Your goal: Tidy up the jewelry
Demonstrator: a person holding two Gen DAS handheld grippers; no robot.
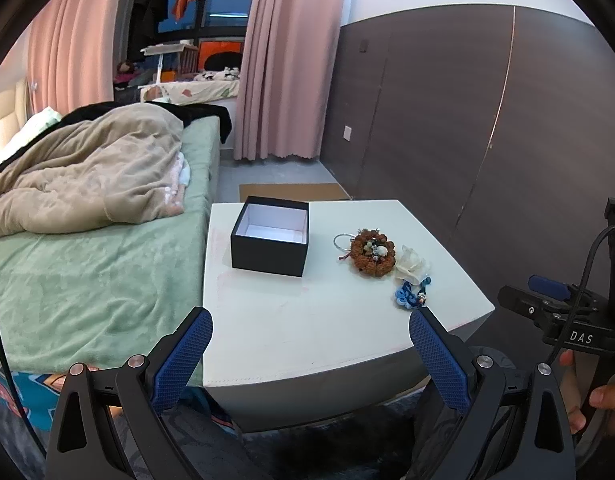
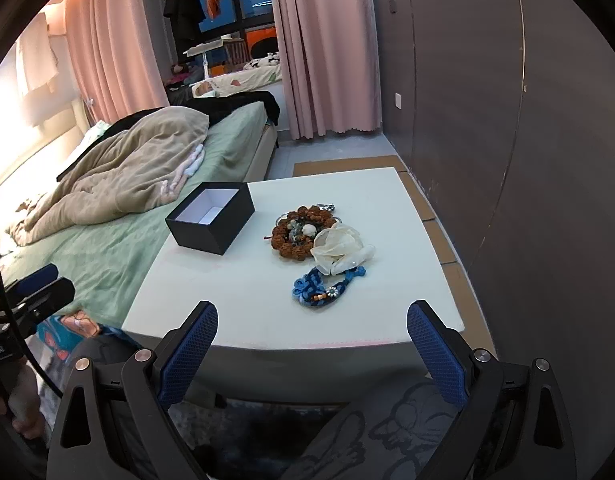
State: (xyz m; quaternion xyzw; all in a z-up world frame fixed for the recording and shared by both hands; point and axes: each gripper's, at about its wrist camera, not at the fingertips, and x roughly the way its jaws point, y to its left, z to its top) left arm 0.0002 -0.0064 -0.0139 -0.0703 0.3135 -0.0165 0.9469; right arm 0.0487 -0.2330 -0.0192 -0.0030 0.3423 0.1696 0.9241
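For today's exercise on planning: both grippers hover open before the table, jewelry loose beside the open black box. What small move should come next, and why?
Probably ease the right gripper forward and down over the blue knotted piece. It lies nearest that gripper, apart from the box, which looks empty and open, and both grippers' fingers are spread with nothing held.

Both wrist views hovering off the near edge of the white table (image 1: 307, 332), looking down across it; left one angled rightward, sharing the black box (image 2: 211, 220).

Dim, cool light; warm left glow; heavy fisheye vignetting.
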